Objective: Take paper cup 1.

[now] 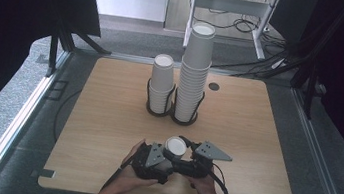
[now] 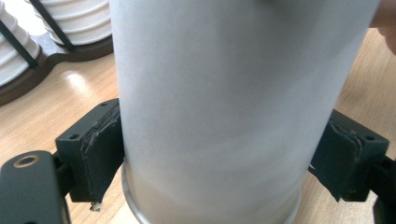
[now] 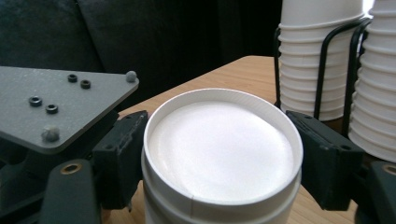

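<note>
1. Near edge of the table [image 1: 105, 128]: both hands are together, with a white paper cup [image 1: 175, 146] upside down between the two tools.
2. Left gripper [image 2: 217, 154]: its pads sit against the cup's wall on both sides, clamped on it low down, by the rim.
3. Right gripper [image 3: 219, 158]: its jaws hug the cup's upturned base, grasping it there.
4. Far side, centre: a short cup stack [image 1: 161, 83] on the left and a tall cup stack [image 1: 194, 72] just beside it, each in a wire holder.

Light wooden table [image 1: 106, 118], grey carpet floor [image 1: 2, 105], black curtains [image 1: 16, 1], white metal frame [image 1: 232, 6], tangled cables [image 1: 250, 26]
</note>
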Demonstrator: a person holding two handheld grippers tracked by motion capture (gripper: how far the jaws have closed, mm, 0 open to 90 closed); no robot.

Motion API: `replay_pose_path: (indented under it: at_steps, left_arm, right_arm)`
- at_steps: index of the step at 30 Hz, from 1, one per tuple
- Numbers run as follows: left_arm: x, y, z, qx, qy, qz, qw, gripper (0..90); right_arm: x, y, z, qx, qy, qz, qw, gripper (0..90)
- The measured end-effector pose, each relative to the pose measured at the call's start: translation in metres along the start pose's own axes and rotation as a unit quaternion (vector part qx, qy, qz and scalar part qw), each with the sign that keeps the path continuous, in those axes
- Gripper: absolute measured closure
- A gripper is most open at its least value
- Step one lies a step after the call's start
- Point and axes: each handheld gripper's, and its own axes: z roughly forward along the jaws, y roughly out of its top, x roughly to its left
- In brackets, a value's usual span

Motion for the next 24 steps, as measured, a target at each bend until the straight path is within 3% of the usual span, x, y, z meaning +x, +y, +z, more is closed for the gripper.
replay_pose_path:
  at_steps: [5, 24]
  left_arm:
    - [0.004, 0.000, -0.002, -0.002, 0.008, -0.003, 1.0000, 13.0]
    - [0.028, 0.000, -0.015, -0.018, 0.053, -0.030, 0.9980, 13.5]
  right_arm:
    - [-0.002, 0.002, -0.002, -0.001, -0.006, 0.004, 1.0000, 16.6]
    - [-0.007, 0.011, -0.013, -0.020, -0.018, 0.006, 0.9996, 15.7]
